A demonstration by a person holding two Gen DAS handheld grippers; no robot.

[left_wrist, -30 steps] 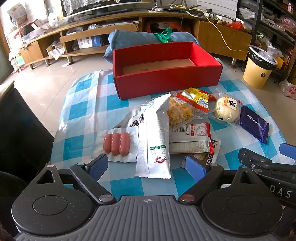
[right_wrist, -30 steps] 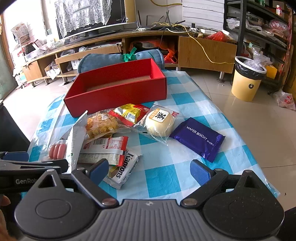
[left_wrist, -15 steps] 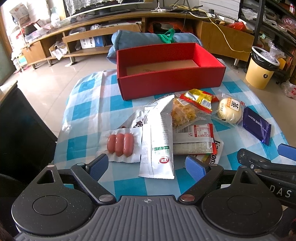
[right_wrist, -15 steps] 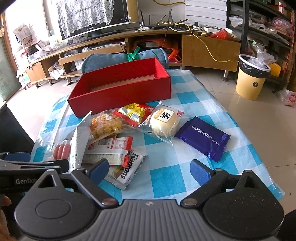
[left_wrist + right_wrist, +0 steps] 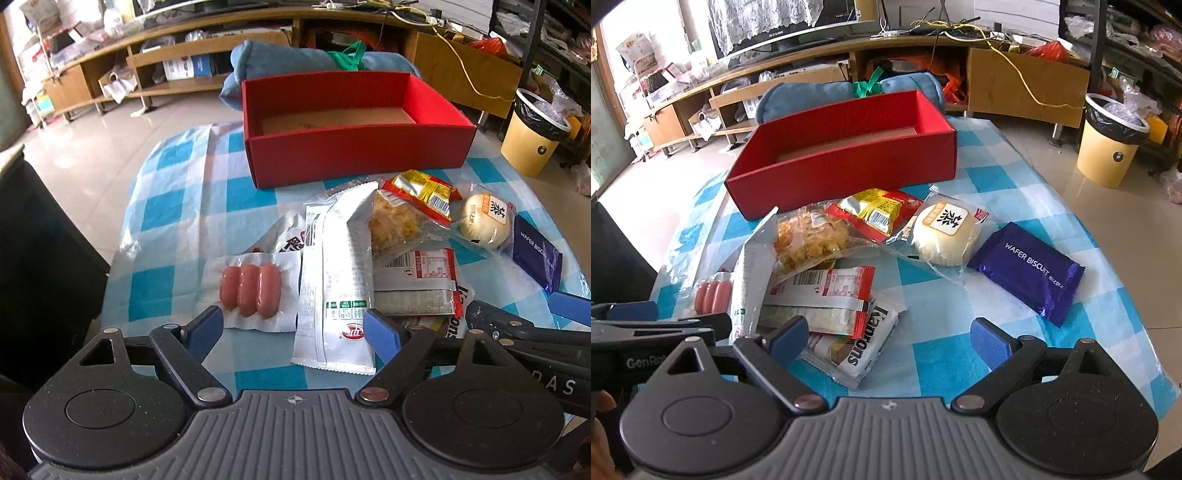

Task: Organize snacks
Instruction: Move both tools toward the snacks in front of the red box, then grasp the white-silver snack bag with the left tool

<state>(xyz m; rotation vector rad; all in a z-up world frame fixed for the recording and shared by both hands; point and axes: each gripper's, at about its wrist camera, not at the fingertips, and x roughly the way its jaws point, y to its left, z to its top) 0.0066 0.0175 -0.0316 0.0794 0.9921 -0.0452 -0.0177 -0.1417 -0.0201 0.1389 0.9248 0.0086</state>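
An empty red box (image 5: 354, 155) (image 5: 849, 173) stands at the back of the blue-checked tablecloth (image 5: 177, 206). In front of it lies a heap of snacks: a sausage pack (image 5: 251, 291), a long white packet (image 5: 336, 280), a crisp bag (image 5: 809, 240), a yellow-red sachet (image 5: 879, 210), a wrapped bun (image 5: 945, 232) and a purple wafer biscuit pack (image 5: 1027, 269). My left gripper (image 5: 293, 328) hovers over the near ends of the sausage pack and white packet; its jaws are closing, pressing on nothing. My right gripper (image 5: 888, 339) stands open above a black-and-white wafer packet (image 5: 860, 350).
A blue cloth bundle (image 5: 295, 62) lies behind the box. A yellow bin (image 5: 535, 136) stands on the floor at the right. Dark furniture (image 5: 37, 258) borders the table's left side. A low wooden TV stand (image 5: 812, 74) runs along the back wall.
Both grippers have moved forward and a little down towards the snack heap. The left jaws have narrowed slightly. The snacks and the box lie as before.
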